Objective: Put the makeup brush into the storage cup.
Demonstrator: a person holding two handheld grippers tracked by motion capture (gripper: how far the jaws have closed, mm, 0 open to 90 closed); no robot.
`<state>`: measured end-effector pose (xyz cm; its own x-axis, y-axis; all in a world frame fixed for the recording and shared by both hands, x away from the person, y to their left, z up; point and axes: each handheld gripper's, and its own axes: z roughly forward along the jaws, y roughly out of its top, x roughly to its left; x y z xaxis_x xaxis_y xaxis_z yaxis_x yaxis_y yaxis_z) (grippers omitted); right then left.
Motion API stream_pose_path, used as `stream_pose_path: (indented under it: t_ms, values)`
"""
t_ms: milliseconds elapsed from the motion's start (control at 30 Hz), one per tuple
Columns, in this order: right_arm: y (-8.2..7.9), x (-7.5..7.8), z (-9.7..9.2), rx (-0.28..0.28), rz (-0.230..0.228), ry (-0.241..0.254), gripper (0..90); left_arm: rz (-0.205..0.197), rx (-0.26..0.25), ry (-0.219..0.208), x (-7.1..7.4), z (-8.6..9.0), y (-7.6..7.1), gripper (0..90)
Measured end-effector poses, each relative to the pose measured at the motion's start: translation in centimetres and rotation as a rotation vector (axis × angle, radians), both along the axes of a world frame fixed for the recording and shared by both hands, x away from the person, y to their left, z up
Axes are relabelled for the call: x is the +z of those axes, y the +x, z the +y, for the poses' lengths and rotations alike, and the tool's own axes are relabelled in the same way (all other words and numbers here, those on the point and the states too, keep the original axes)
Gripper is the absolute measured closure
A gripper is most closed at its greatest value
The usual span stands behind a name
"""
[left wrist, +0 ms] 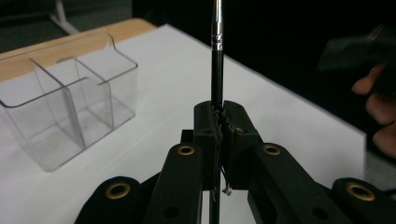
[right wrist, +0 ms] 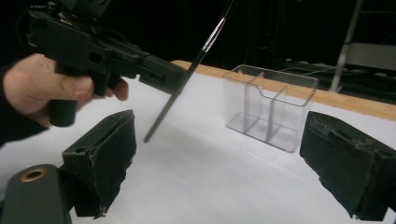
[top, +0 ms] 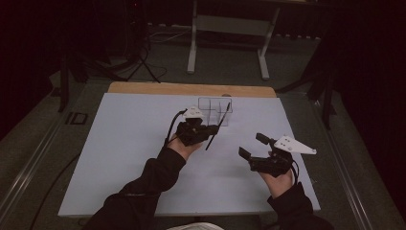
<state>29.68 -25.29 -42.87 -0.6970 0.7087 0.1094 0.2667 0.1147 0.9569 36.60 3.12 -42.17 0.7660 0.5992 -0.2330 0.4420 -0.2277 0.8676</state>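
This looks like a lab or recording studio. Black curtains (top: pixel 368 57) close off the dim room, cables (top: pixel 143 52) trail over grey carpet (top: pixel 230 72), and a white sheet (top: pixel 119 143) covers the wooden table (top: pixel 191 88).

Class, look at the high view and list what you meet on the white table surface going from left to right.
Left tongs clamped on a thin black brush → clear plastic holder with compartments, just behind → right tongs, jaws wide apart with nothing between them, all on the white table.
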Motion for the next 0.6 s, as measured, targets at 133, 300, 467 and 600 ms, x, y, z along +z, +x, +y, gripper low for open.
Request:
stream_pose_path:
  t_ms: [133, 300, 467, 600]
  values:
    - [0.4, 0.1, 1.1, -0.006, 0.044, -0.038, 13.0, -0.012, -0.004, -0.015, -0.1, 0.0, -0.1, 86.5]
    - [0.9, -0.6, 3.1, -0.047, 0.132, -0.100, 20.9, -0.021, 0.001, -0.046, -0.3, -0.2, -0.4, 86.5]
    - [1.7, -1.6, 4.9, -0.040, 0.230, -0.132, 29.6, -0.035, -0.001, -0.041, -0.3, -0.5, -0.6, 86.5]
    - [2.5, -1.8, 5.8, -0.037, 0.321, -0.158, 35.5, -0.028, -0.009, -0.052, -0.4, -0.5, -0.6, 86.4]
